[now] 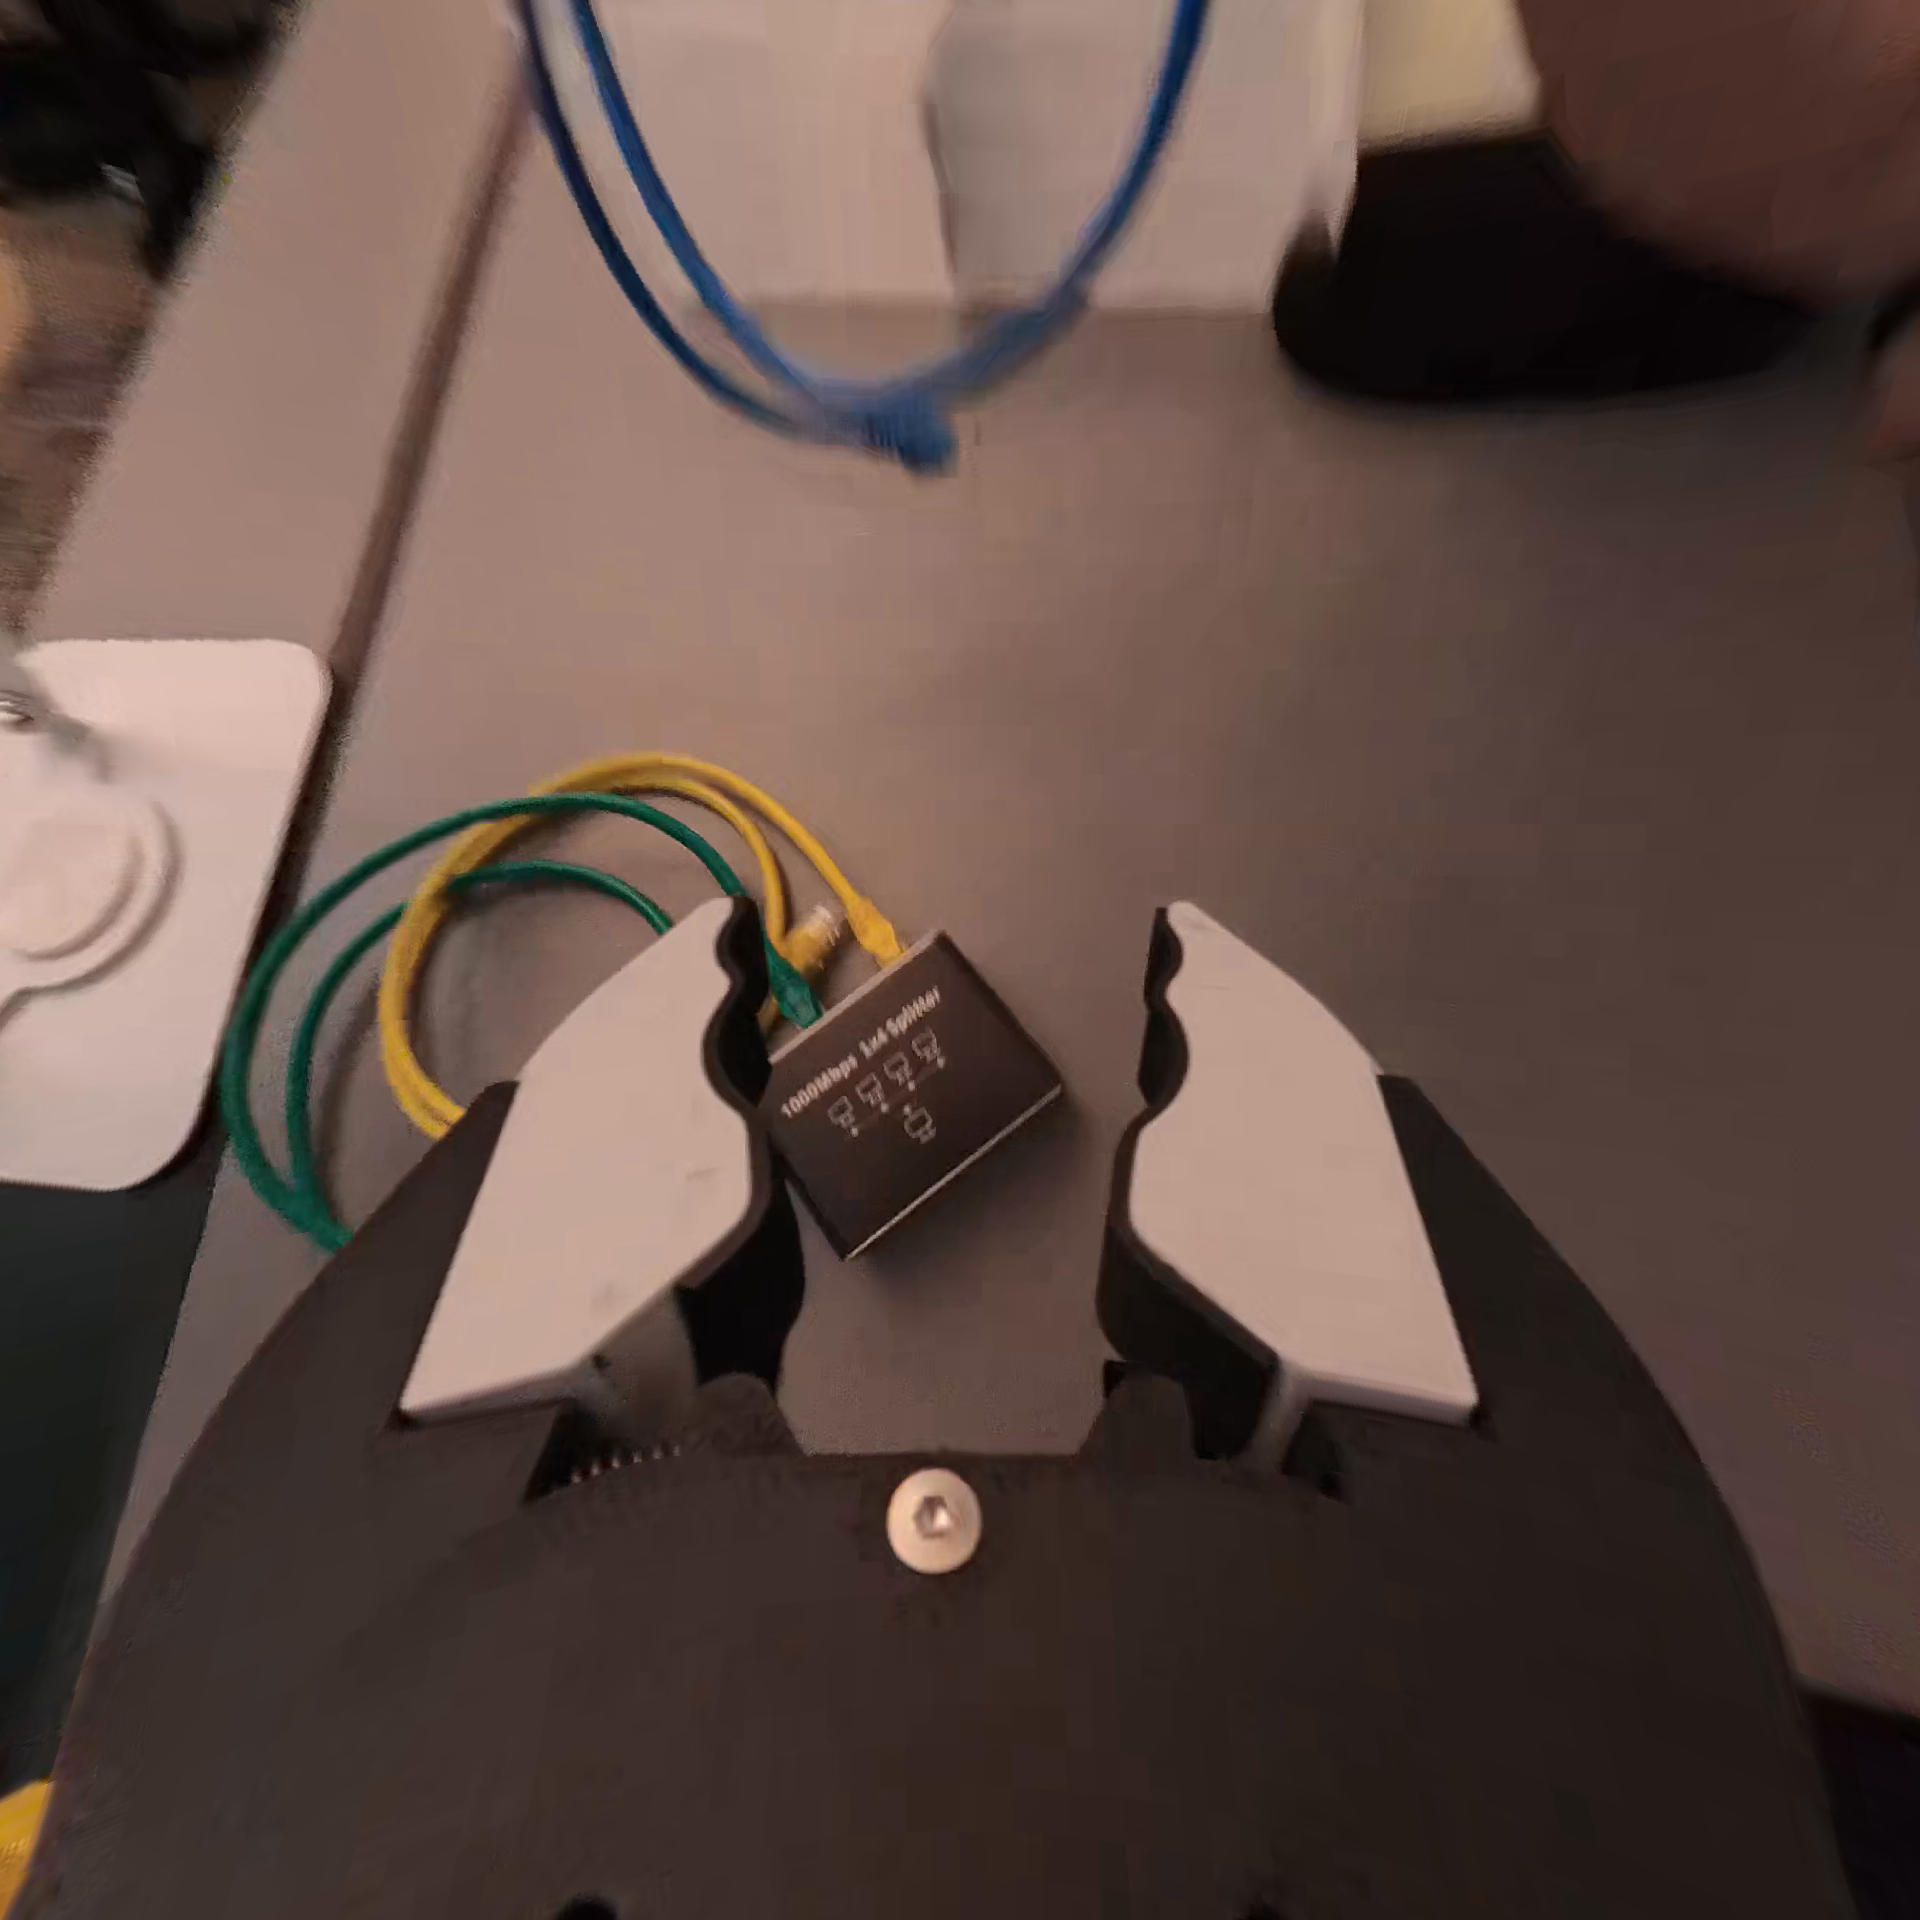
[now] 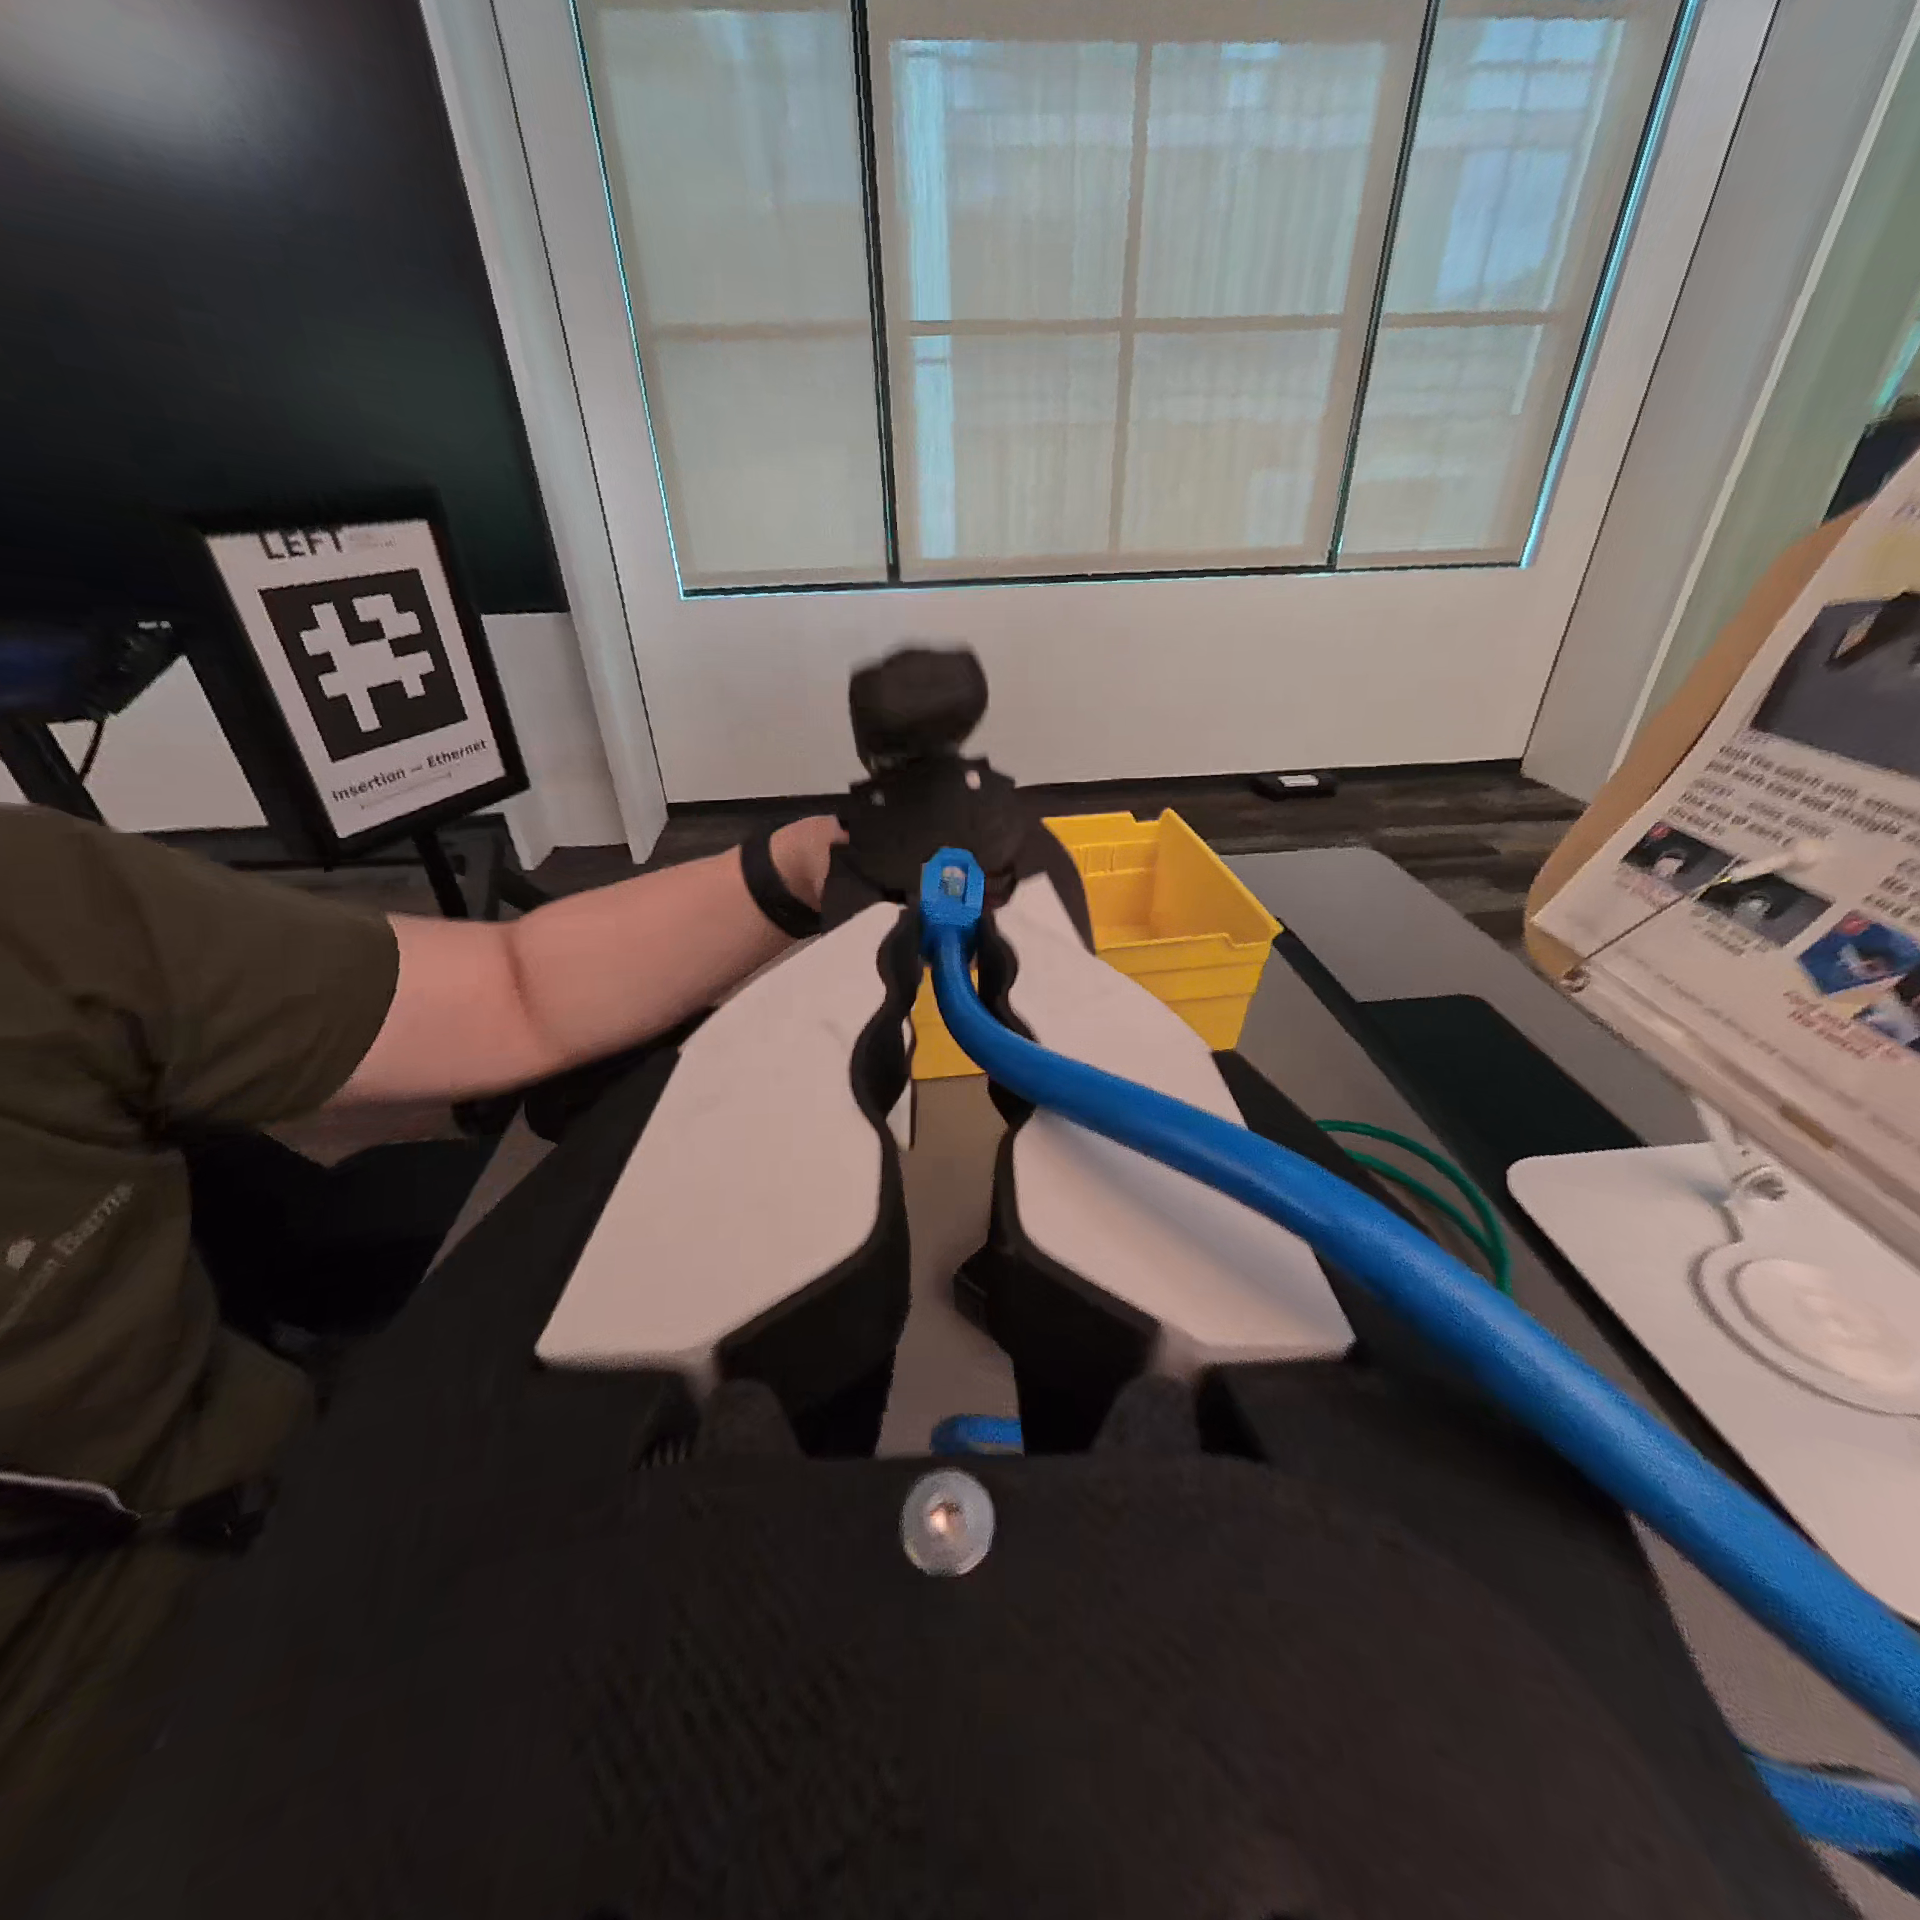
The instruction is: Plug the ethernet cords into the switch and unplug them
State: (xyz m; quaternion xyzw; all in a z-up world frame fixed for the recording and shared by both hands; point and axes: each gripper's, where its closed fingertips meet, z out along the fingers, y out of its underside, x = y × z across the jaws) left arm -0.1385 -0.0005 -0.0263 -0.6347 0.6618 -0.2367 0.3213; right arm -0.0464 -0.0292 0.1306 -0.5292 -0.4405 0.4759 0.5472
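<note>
- Left gripper (image 1: pixel 940 1023): its jaws stood wide apart and empty, straddling the switch (image 1: pixel 916 1096) from above; the left finger (image 1: pixel 623 1132) covered part of the green cord (image 1: pixel 312 1039).
- Switch: a small black box with white lettering and a port diagram on its top face (wording not reproduced), lying askew on the grey tabletop (image 1: pixel 1351 727), near its left edge and beside a white stand base (image 1: pixel 135 914).
- Green cord and yellow cord (image 1: pixel 416 997): each looped on the tabletop with a plug seated in the far face of the switch; one yellow plug (image 1: pixel 816 930) appeared to lie loose just beside it.
- Right gripper (image 2: pixel 951 935): its jaws were closed on the blue cord (image 2: pixel 1299 1205) just behind the plug (image 2: pixel 951 883), held in the air well above the tabletop; the cord trailed back over the right finger.
- Printed matter: a framed marker sign (image 2: pixel 358 675) and an instruction sheet (image 2: pixel 1787 883), text withheld; a yellow bin (image 2: pixel 1164 914) stood at the far edge.
- Risks, as judged: the light, unheld switch could slide or turn when the blue plug is pushed in; a misaligned or inverted plug could jam; the stiff blue cord could drag the switch or disturb the seated cords.
</note>
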